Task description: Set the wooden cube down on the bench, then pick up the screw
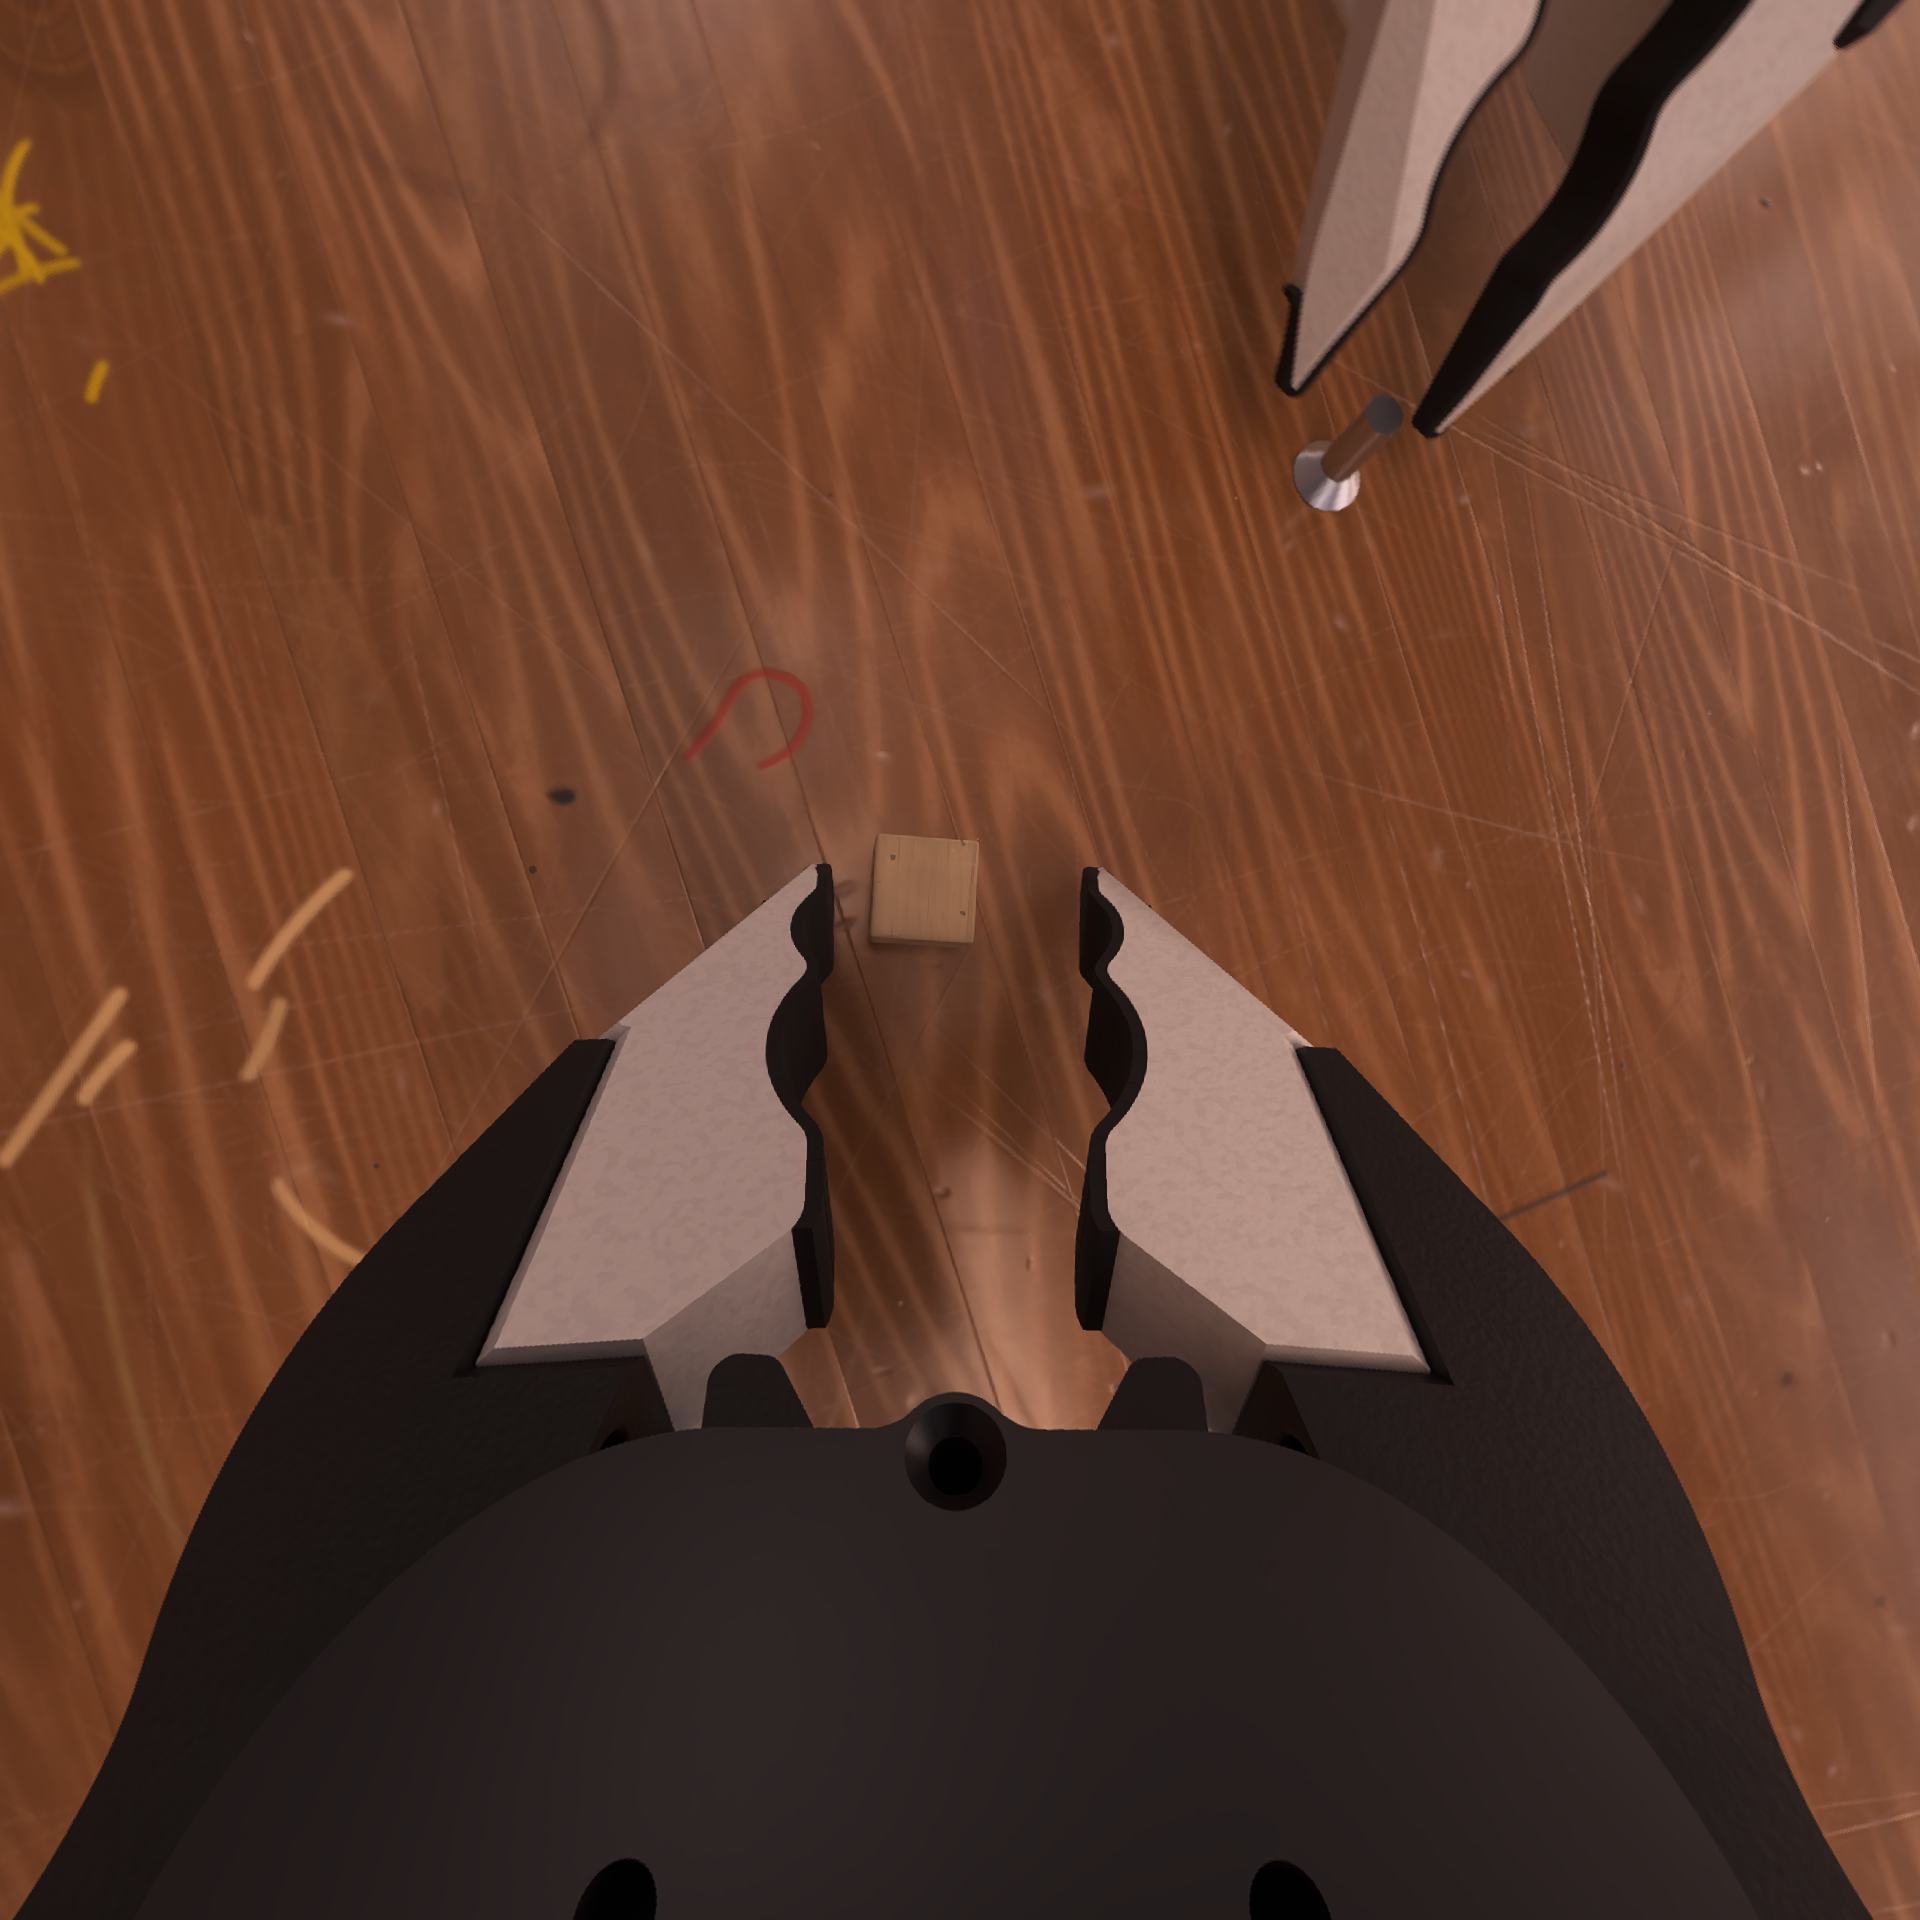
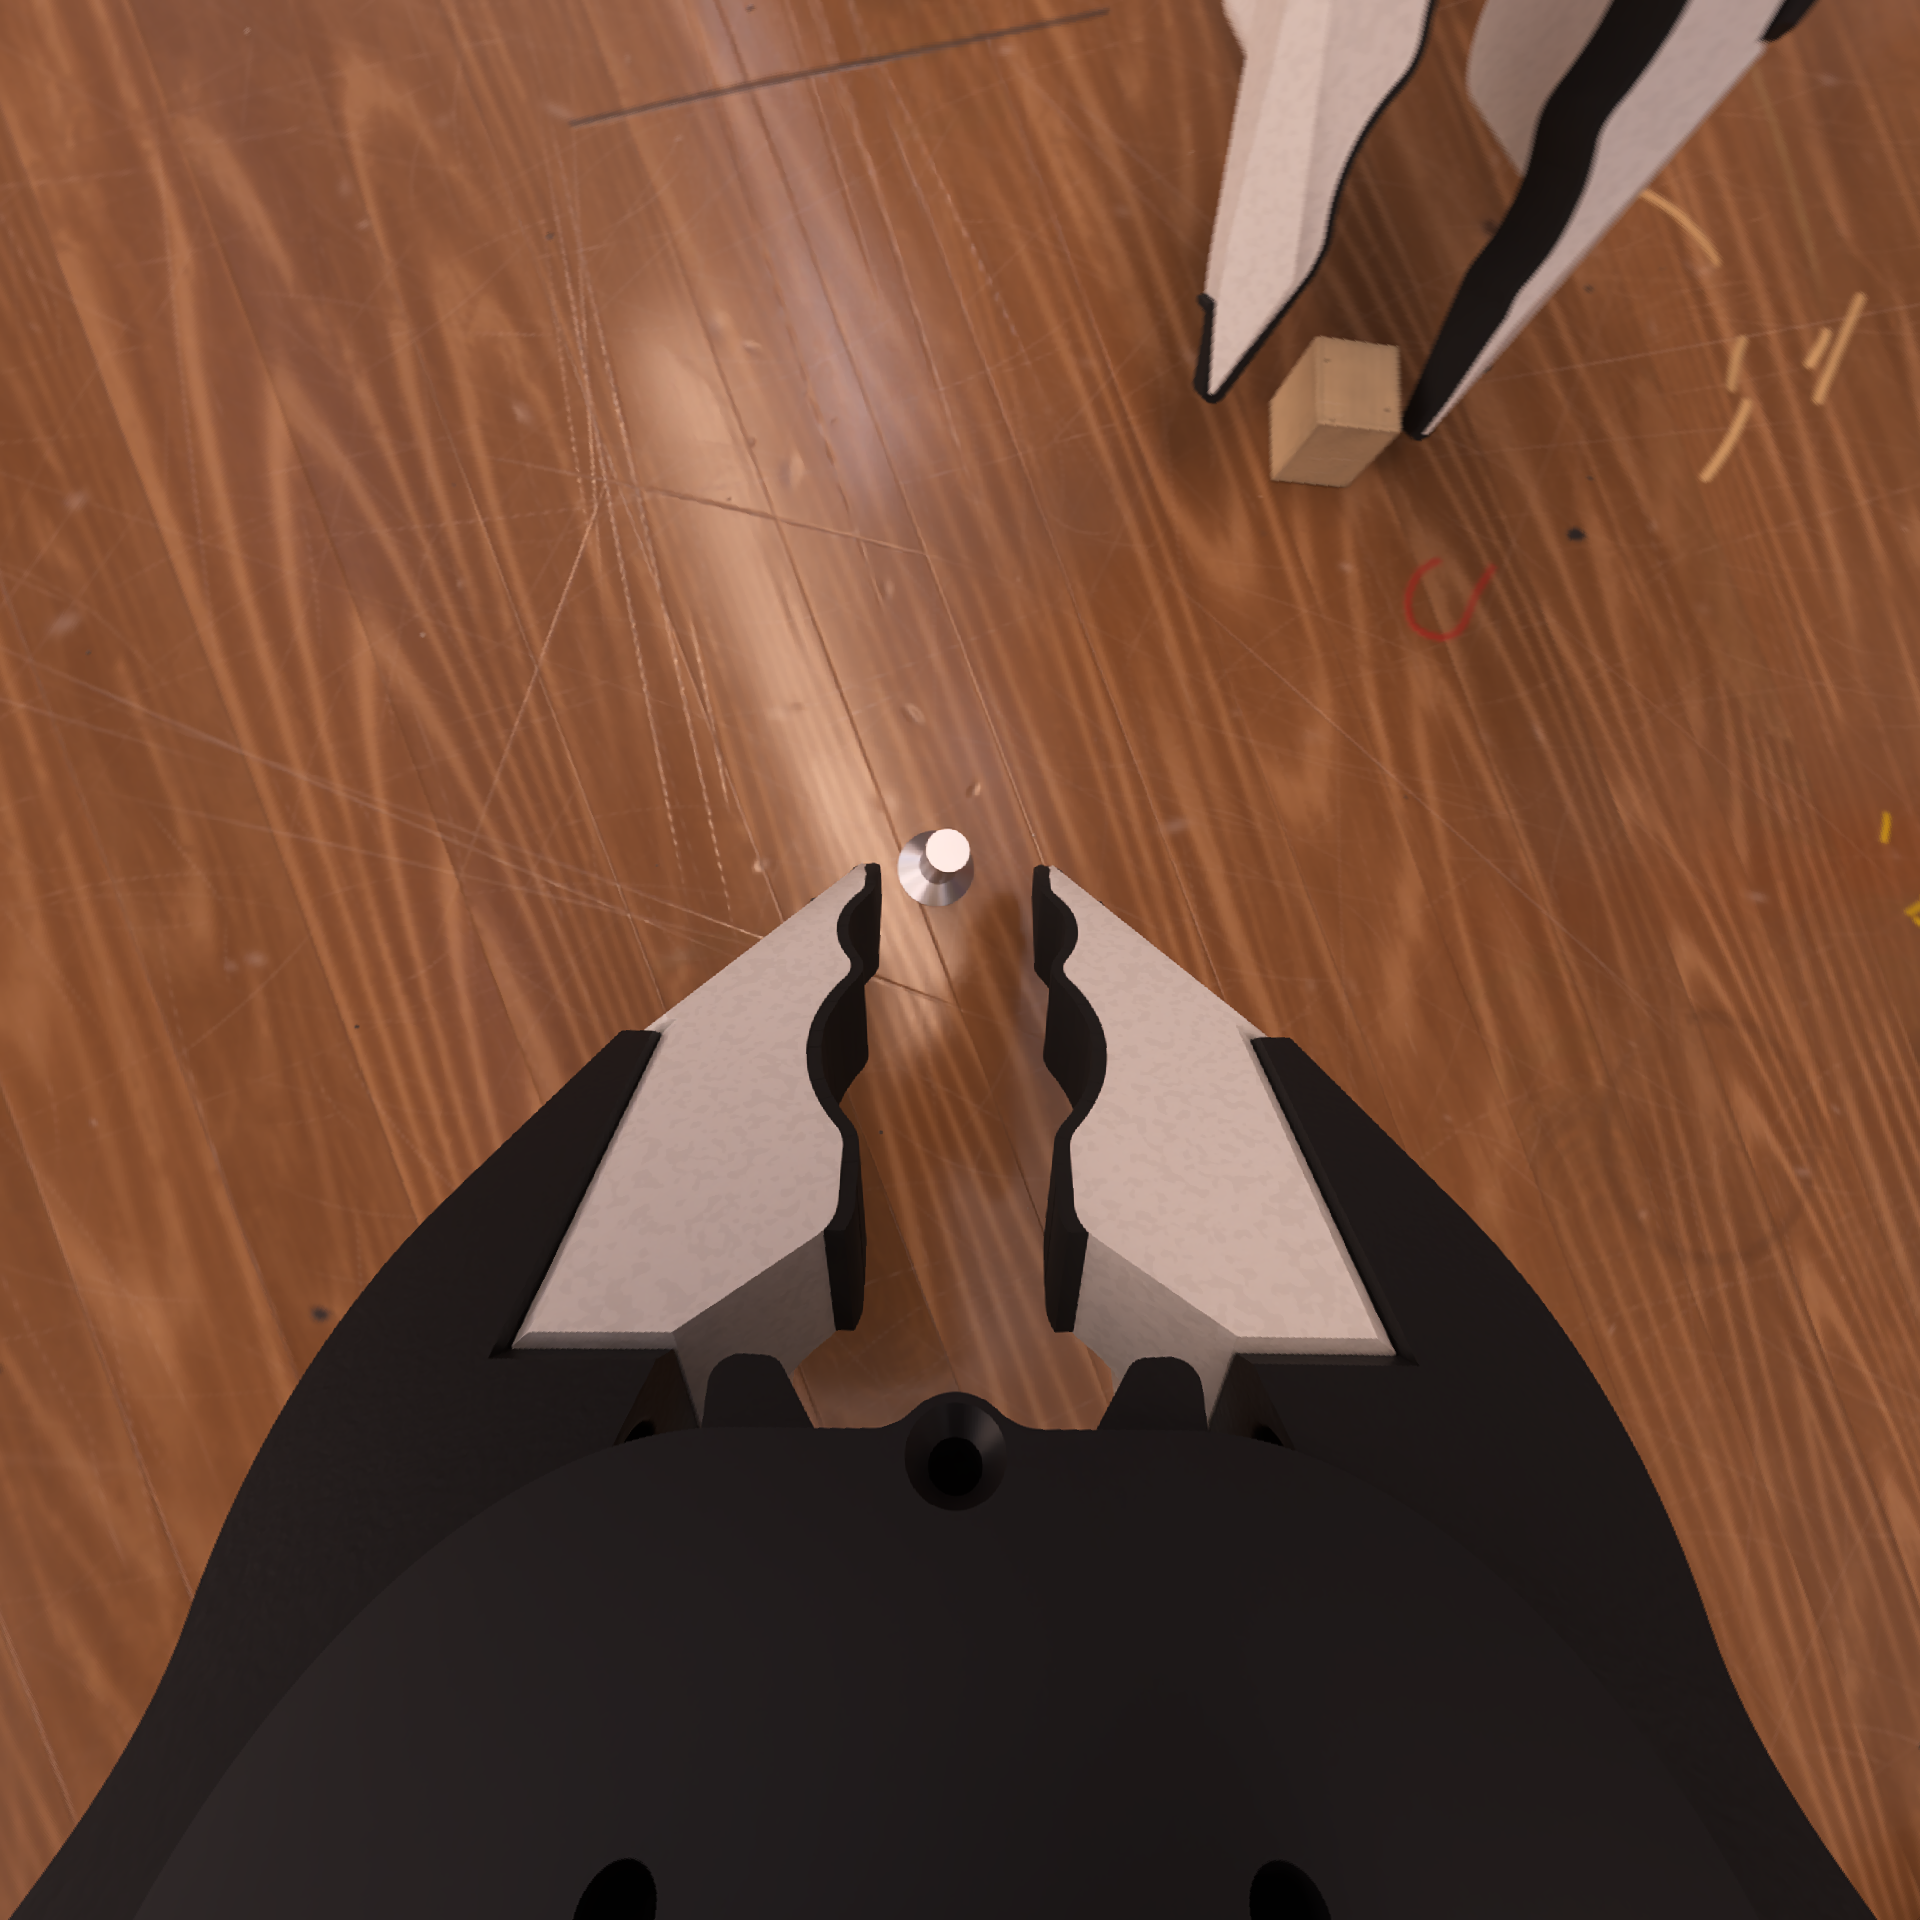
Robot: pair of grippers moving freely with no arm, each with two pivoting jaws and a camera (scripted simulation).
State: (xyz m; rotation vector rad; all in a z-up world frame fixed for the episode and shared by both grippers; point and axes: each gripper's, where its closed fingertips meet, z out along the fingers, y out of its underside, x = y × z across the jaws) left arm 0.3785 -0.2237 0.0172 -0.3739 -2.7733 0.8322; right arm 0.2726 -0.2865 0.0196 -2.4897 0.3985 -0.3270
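The pale wooden cube (image 1: 924, 890) rests on the wooden bench (image 1: 1247, 831), just below and between my left gripper's fingertips. My left gripper (image 1: 956, 883) is open and hangs above the cube, not touching it. The cube also shows in the right wrist view (image 2: 1333, 411), under the left gripper (image 2: 1311, 400). The metal screw (image 2: 936, 867) stands on its head, shank up, below my right gripper (image 2: 956, 883), which is open above it. In the left wrist view the screw (image 1: 1343, 454) sits under the right gripper (image 1: 1356, 400).
The bench (image 2: 416, 623) is scratched brown wood. A red curl mark (image 1: 758, 717) lies beyond the cube. Yellow and tan scribble marks (image 1: 291, 935) lie to the left in the left wrist view and to the right in the right wrist view (image 2: 1766, 395).
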